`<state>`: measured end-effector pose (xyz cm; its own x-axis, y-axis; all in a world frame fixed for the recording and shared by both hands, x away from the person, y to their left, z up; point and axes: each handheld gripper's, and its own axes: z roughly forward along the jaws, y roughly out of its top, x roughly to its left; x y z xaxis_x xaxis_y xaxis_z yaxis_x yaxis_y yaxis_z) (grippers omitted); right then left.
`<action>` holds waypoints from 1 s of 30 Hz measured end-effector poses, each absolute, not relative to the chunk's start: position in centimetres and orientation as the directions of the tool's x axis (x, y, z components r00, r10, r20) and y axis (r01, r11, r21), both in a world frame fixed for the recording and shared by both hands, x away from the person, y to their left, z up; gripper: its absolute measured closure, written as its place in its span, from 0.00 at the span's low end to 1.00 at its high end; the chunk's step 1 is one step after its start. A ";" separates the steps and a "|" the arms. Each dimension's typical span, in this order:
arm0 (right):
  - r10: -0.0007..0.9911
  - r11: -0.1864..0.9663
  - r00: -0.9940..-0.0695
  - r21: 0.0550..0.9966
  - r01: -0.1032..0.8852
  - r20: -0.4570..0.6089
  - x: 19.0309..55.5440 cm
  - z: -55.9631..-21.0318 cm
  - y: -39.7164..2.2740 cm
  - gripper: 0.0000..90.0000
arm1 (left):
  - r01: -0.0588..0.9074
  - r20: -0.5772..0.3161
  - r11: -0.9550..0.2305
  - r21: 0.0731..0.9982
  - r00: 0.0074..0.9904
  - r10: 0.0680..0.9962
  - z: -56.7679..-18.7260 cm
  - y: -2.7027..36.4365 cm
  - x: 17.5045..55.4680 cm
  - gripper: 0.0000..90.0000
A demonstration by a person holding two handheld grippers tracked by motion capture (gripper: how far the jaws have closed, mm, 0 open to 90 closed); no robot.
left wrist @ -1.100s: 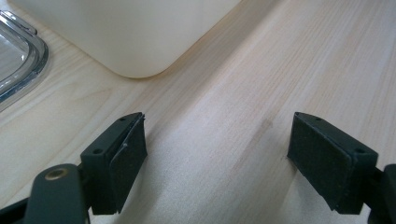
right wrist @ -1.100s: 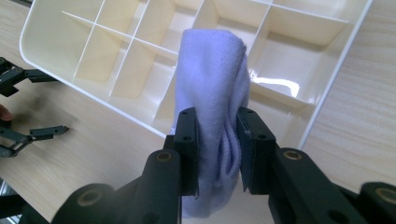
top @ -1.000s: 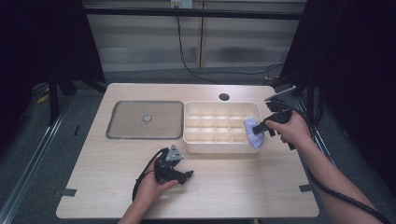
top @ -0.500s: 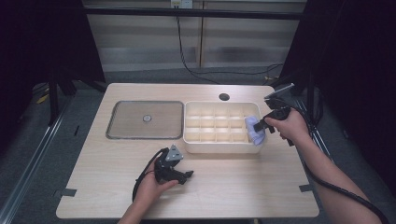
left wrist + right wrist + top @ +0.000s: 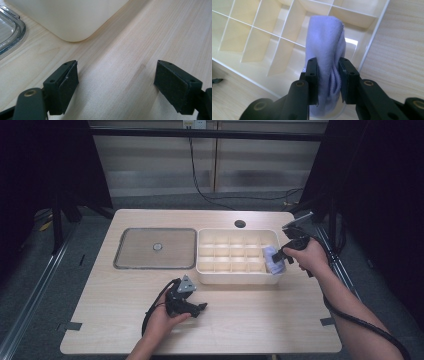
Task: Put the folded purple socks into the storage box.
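A rolled pale-lavender cloth is pinched between the jaws of my right gripper, which is shut on it. In the high view that gripper holds the cloth over the right end of the cream divided box, above its near right compartments. My left gripper rests low on the table in front of the box, held by a hand. Its jaws stand wide open over bare wood, nothing between them. The box's rounded corner lies just ahead of them.
A clear flat lid with a small centre knob lies on the table left of the box; its edge shows beside the left gripper. A round cable hole sits at the table's far edge. Black cables trail from both grippers.
The right gripper with the cloth has shifted only slightly over the box's right end. The left gripper has stayed where it was.
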<state>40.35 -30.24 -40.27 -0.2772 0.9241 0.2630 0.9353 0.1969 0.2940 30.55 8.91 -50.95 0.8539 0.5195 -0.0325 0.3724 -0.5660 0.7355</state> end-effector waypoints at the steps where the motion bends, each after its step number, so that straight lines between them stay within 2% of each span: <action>1: 0.924 0.197 -0.277 0.293 0.936 0.263 40.3 -40.3 -30.2 0.80 | 0.373 -0.033 -0.566 0.736 0.854 0.520 -51.0 8.9 30.6 0.21; 30: 0.927 0.261 -0.316 0.258 0.930 0.203 40.2 -41.2 -29.5 0.80 | 0.375 -0.034 -0.566 0.734 0.853 0.520 -50.9 8.9 30.5 0.21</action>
